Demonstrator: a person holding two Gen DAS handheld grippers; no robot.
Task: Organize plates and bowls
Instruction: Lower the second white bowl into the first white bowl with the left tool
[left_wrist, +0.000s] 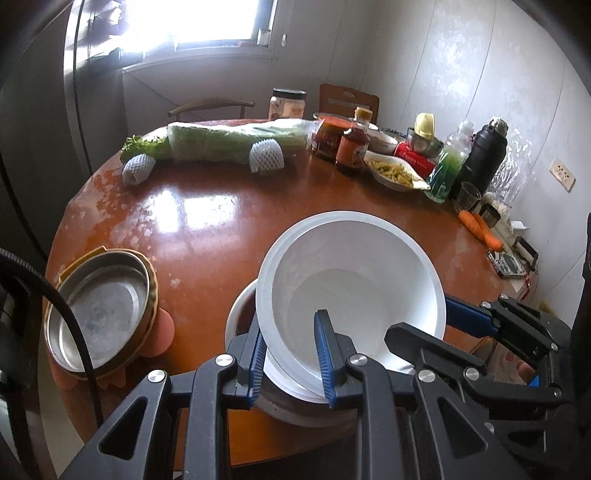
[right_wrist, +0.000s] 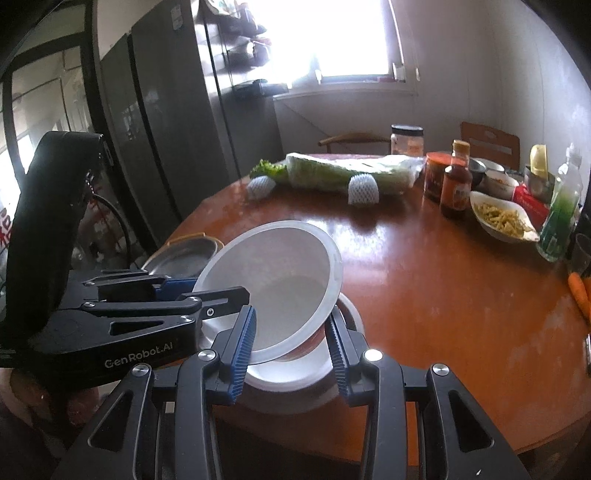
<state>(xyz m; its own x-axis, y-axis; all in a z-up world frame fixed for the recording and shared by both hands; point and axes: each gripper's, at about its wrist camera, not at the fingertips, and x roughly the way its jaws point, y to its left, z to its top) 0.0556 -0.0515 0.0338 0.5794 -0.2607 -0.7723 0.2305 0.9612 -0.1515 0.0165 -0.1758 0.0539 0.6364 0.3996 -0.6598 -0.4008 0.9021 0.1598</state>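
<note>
A white bowl (left_wrist: 351, 266), with a second rim nested under it, hangs tilted just above a thicker white bowl (left_wrist: 240, 306) that stands on the brown round table (left_wrist: 207, 229). My left gripper (left_wrist: 290, 321) is shut on the near rim of the tilted bowl, one blue pad inside and one outside. My right gripper (left_wrist: 421, 317) comes in from the right and clamps the bowl's right wall. In the right wrist view the same tilted bowl (right_wrist: 273, 273) sits between the right gripper's (right_wrist: 291, 312) pads, the lower bowl (right_wrist: 295, 373) shows beneath, and the left gripper (right_wrist: 221, 288) holds the far rim.
A metal pan with a gold rim (left_wrist: 99, 306) lies at the table's left edge. At the back lie wrapped greens (left_wrist: 229, 144), sauce bottles (left_wrist: 352, 147), a dish of food (left_wrist: 395, 171), a black flask (left_wrist: 484, 151) and carrots (left_wrist: 480, 229).
</note>
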